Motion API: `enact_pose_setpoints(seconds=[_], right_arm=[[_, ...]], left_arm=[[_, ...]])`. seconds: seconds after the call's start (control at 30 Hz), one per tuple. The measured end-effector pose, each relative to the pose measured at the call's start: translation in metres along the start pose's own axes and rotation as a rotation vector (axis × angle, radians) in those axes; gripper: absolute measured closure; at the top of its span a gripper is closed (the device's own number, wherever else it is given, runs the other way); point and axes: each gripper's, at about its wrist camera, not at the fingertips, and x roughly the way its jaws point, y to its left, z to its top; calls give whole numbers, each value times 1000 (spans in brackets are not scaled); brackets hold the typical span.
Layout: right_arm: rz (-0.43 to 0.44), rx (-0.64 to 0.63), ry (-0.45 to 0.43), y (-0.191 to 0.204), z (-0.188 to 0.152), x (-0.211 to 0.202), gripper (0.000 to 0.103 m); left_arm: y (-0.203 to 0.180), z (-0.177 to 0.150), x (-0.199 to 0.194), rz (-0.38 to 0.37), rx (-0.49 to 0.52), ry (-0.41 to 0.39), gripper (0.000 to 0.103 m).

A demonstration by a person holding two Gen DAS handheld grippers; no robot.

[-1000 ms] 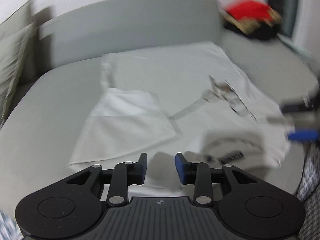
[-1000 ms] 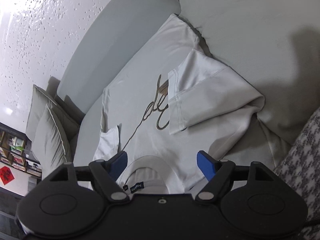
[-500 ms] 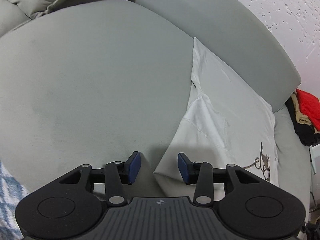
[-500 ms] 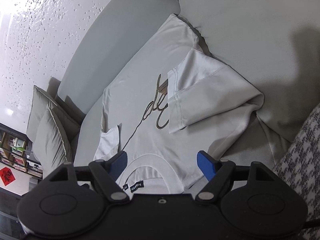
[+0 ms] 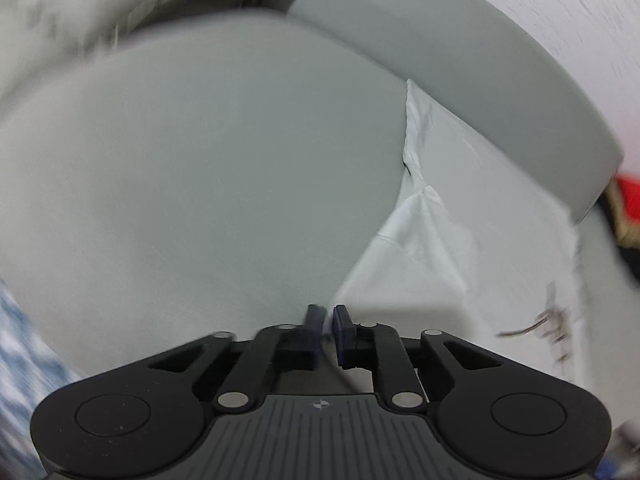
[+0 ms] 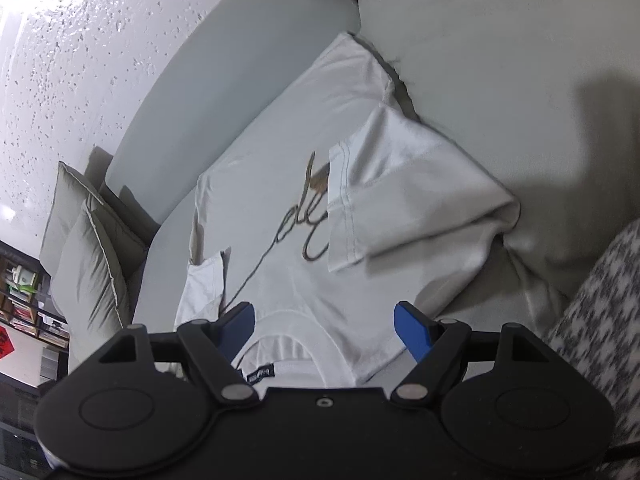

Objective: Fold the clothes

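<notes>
A white T-shirt (image 6: pixel 296 216) with a dark script print lies flat on a grey sofa, collar toward me. Its right sleeve (image 6: pixel 404 204) is folded in over the chest. Its left sleeve (image 6: pixel 204 284) lies out at the left edge. My right gripper (image 6: pixel 324 322) is open and hovers just above the collar (image 6: pixel 288 344). In the left wrist view my left gripper (image 5: pixel 325 318) is shut on the corner of the left sleeve (image 5: pixel 408 264), with white cloth between the blue pads.
The grey sofa seat (image 5: pixel 200 180) stretches left of the shirt, with its backrest (image 6: pixel 224 92) behind. Grey cushions (image 6: pixel 88 248) lean at the left end. Red and dark clothes (image 5: pixel 624 216) lie at the right. A patterned throw (image 6: pixel 592 304) is at the front right.
My left gripper has closed on the sleeve corner; half a second ago its jaws were open around it. The right gripper has stayed open above the collar.
</notes>
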Motion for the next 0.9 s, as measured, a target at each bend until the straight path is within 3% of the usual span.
enact_pose_setpoints(seconds=[0.03,0.13,0.23,0.27,0.3,0.37,0.4,0.67,0.73,0.83,0.9], right_arm=[[-2,-6,-18,-1,3,-3,26],[-53,24,-86,-15,18,-8,26],[-117,83,-132,-33,33,-2,26],[-138,84,-141,-37,38,1,32],[-160,84,-151,-41,42,5,51],[-197,5,-162,-36,51,17,75],[-215,-38,-168,-33,55,23,77],[-227,-133,-85,-7,109,110,77],[-216,-148,-75,-1,113,121,74],[-198,-171,-62,8,118,136,55],[-187,-186,-53,14,121,145,58]], left_arm=[[-6,-1,-8,39,53,-42,82],[-24,2,-18,60,163,-128,79],[-48,8,-8,56,254,-150,75],[-54,10,-2,60,281,-148,74],[-59,12,4,66,306,-142,74],[-69,17,17,77,351,-135,74],[-75,21,24,82,366,-135,74],[-105,43,84,150,500,-90,74],[-103,43,94,156,493,-64,70],[-98,47,101,174,459,-68,63],[-91,53,91,160,389,-87,66]])
